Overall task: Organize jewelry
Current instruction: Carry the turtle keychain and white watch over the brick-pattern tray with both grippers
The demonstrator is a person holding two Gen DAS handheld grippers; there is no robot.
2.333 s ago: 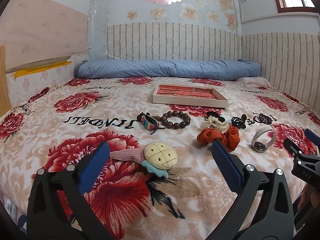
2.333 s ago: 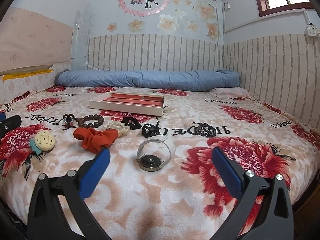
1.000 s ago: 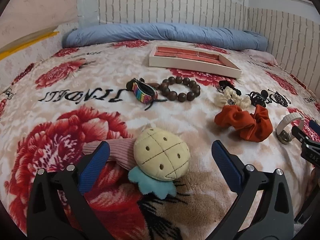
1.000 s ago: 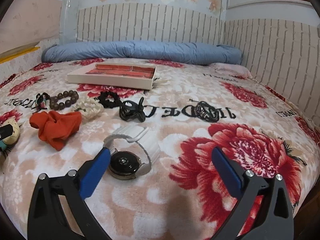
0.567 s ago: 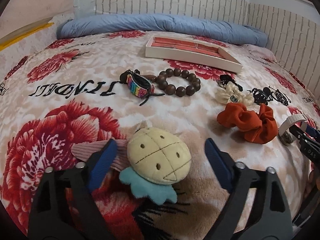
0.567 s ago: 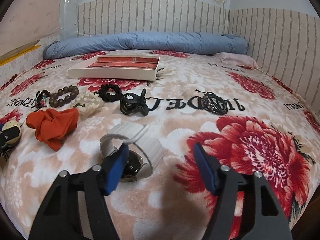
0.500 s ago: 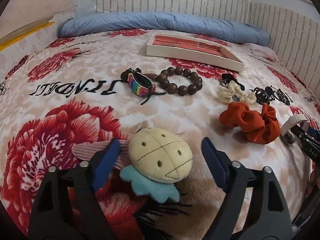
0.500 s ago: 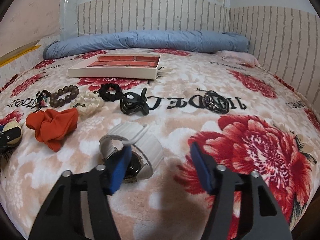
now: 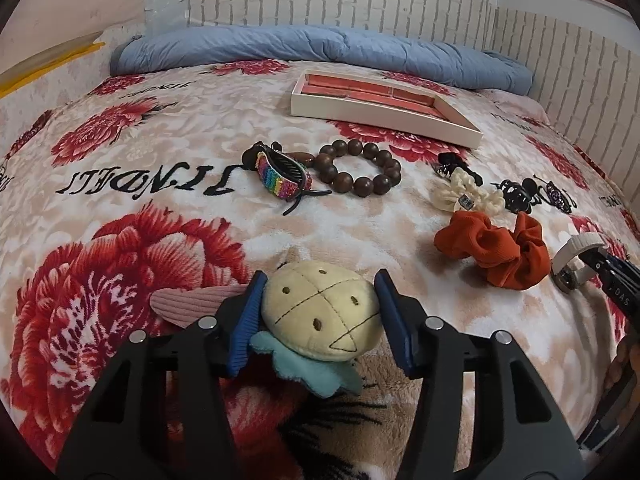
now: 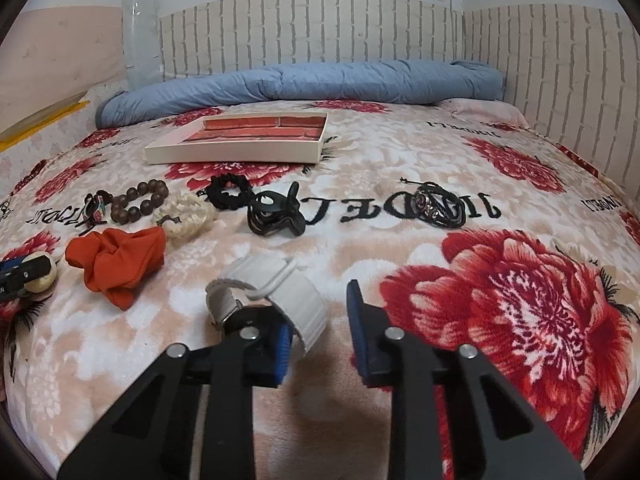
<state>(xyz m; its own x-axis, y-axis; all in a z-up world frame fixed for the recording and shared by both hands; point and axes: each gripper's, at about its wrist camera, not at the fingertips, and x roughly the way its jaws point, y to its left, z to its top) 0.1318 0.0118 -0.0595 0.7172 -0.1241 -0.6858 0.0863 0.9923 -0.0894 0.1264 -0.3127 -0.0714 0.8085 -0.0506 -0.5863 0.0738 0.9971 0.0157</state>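
Blue pads of the left gripper [image 9: 320, 320], just closing, flank the plush clip [image 9: 320, 320] (touching, barely squeezing). Right gripper [image 10: 320, 336] closing around the watch [image 10: 268, 300] strap, not clamped. Either could slip; tray [image 10: 232, 152] lies well beyond.

Bare floral blanket [image 10: 400, 168] lies open between the row of accessories and the compartment tray [image 10: 240, 142], and wide on the right around the dark bracelet [image 10: 440, 206]. The row itself is crowded: rainbow hair claw [image 9: 280, 176] touching the wooden bead bracelet [image 9: 360, 172], cream scrunchie [image 9: 464, 196], black hair claw [image 10: 276, 216], orange scrunchie [image 9: 492, 250] close together. A rolled blue duvet [image 9: 320, 46] blocks the far edge.
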